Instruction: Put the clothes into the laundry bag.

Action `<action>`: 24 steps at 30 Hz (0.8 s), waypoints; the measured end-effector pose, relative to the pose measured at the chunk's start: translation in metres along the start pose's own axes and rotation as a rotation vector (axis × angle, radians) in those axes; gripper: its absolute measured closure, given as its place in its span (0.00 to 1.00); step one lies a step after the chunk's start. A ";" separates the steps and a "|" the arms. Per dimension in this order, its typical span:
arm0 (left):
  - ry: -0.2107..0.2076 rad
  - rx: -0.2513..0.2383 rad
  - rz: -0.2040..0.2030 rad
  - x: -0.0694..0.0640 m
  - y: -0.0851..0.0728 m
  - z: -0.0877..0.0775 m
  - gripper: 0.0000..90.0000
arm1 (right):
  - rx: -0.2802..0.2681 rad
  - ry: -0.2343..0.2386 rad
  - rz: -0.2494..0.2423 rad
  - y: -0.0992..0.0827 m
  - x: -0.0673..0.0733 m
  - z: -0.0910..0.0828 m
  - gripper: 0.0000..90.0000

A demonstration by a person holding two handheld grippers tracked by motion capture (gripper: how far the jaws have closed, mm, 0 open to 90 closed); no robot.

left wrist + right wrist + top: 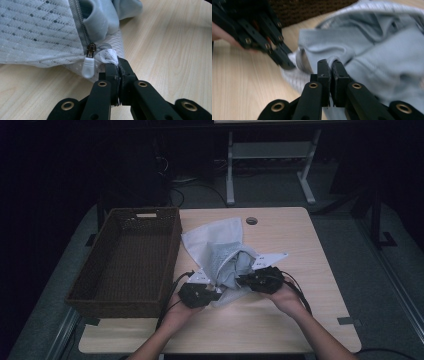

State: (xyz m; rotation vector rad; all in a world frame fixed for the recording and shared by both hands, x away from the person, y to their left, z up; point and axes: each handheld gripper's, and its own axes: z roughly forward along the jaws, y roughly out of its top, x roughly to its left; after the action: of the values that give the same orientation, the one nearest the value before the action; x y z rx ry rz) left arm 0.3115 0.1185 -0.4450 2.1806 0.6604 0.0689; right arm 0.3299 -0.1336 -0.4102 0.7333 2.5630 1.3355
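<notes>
Centrally, left gripper (118, 65) pinches the mesh bag (37, 32) corner beside its zipper pull (88, 67); right gripper (330, 65) clamps the grey cloth (372, 57).

Brown wicker basket (127, 262) on wooden table (305, 265), perhaps empty

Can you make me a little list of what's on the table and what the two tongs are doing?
table: light wooden table
bag: white mesh zip-up laundry bag, zip open
inside bag: pale blue soft cloth, sticking out of the opening
basket: dark brown woven basket, left of the bag
left tongs: shut on the bag's edge beside the white zip pull
right tongs: shut on the blue cloth
</notes>
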 end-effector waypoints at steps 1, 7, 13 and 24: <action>-0.002 -0.001 -0.003 0.000 0.000 0.000 0.97 | -0.001 0.006 -0.008 0.004 0.001 0.004 0.95; -0.008 0.008 0.015 -0.002 0.001 0.000 0.98 | 0.030 -0.007 -0.072 0.027 0.012 0.038 0.96; -0.025 0.026 0.030 -0.004 0.001 -0.002 0.98 | 0.033 -0.089 -0.065 0.039 0.002 0.069 0.96; -0.024 0.020 0.005 0.000 -0.002 -0.006 0.98 | -0.021 -0.134 0.012 0.042 -0.016 0.087 0.94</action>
State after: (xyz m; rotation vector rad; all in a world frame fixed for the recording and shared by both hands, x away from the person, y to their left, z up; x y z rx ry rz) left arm 0.3088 0.1239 -0.4422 2.1986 0.6450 0.0391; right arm 0.3889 -0.0581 -0.4291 0.8065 2.4411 1.2692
